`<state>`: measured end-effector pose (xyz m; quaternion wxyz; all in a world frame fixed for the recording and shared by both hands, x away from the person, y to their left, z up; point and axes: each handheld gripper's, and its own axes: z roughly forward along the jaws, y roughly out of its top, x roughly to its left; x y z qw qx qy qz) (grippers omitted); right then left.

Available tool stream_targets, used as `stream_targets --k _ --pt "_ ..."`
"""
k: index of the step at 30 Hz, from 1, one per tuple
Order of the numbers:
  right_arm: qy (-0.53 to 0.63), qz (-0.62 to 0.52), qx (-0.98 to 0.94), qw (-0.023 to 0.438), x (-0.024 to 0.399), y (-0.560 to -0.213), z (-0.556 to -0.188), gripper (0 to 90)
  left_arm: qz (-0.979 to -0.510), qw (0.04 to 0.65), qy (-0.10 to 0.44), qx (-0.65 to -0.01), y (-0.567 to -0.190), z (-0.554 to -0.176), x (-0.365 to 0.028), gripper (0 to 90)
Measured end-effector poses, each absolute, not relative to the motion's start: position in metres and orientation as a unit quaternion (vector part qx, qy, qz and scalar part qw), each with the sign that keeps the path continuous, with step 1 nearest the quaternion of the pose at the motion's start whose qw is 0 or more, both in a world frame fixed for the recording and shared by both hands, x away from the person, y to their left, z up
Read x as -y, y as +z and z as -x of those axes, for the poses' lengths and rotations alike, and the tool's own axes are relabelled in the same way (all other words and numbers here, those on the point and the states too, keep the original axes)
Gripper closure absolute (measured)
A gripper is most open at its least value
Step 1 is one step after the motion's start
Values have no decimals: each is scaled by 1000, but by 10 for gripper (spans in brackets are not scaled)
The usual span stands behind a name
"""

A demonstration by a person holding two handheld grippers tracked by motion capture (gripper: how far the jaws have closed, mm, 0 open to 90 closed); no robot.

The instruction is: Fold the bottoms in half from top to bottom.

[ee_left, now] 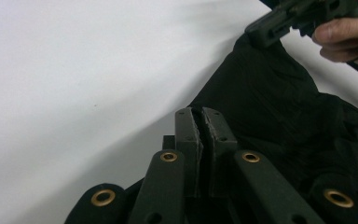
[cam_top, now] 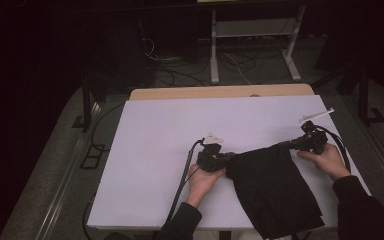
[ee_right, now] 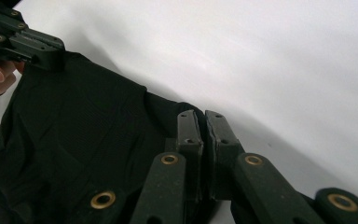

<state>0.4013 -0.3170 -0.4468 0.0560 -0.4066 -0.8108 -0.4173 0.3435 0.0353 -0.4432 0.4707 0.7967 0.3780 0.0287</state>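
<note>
Now both tools on black cloth [cam_top: 272,187]

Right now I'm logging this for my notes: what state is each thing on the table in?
Black garment: lying on the white table, rumpled, its near end over the table's front edge, top corners pinched.
Left tongs: shut on the black garment's left corner.
Right tongs: shut on its right corner.
White strip: lying loose near the far right corner.
</note>
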Motion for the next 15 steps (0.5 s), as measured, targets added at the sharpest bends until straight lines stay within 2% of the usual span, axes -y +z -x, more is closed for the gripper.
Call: stream_targets --k 15 --pt "-415 400 816 48 279 -435 -404 845 -822 433 60 -365 -413 -348 -66 846"
